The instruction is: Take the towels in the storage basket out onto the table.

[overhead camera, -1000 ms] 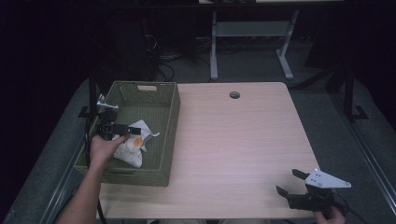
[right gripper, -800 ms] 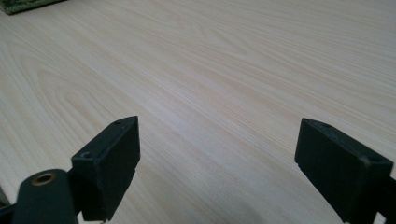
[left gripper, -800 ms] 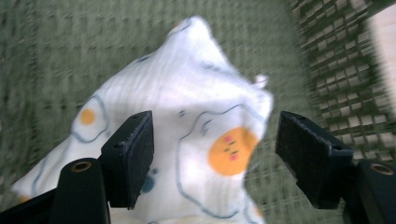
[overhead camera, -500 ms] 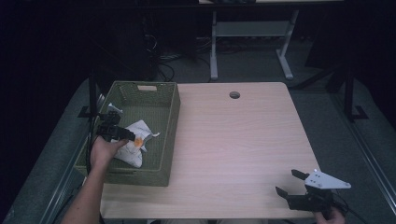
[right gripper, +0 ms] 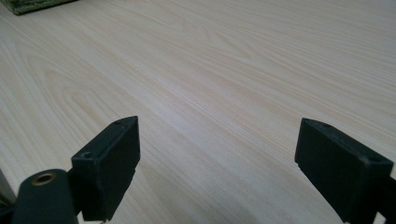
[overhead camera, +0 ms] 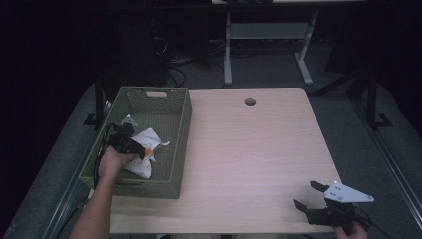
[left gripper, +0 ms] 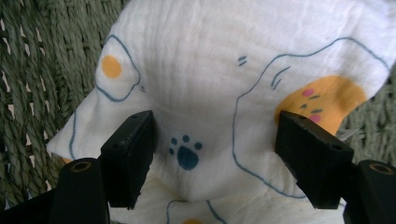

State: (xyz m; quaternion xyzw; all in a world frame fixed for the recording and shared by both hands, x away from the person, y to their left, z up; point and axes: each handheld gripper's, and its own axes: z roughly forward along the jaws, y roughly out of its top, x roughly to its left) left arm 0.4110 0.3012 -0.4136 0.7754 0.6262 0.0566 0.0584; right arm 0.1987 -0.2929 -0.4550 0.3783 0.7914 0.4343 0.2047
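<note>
Reaching down into the green woven basket, the left gripper has its 2 black jaws spread apart on either side of a raised fold of white cloth, with a clear gap between them; in the left gripper view the fold bulges up between the jaws and bears a dark blue paw print, blue outlines and orange patches. Whether the jaw pads actually press the fabric cannot be told. From the high view the cloth lies crumpled on the basket floor, toward the near left part, and the person's left hand wraps the gripper body, forearm coming up from the bottom edge over the basket's near wall. The basket sits at the left side of the pale wooden table. Far across at the near right corner, the right gripper is low over the bare tabletop with its 2 jaws wide apart and nothing between them; its own view looks along the wood grain, with a sliver of the basket at the top left corner
</note>
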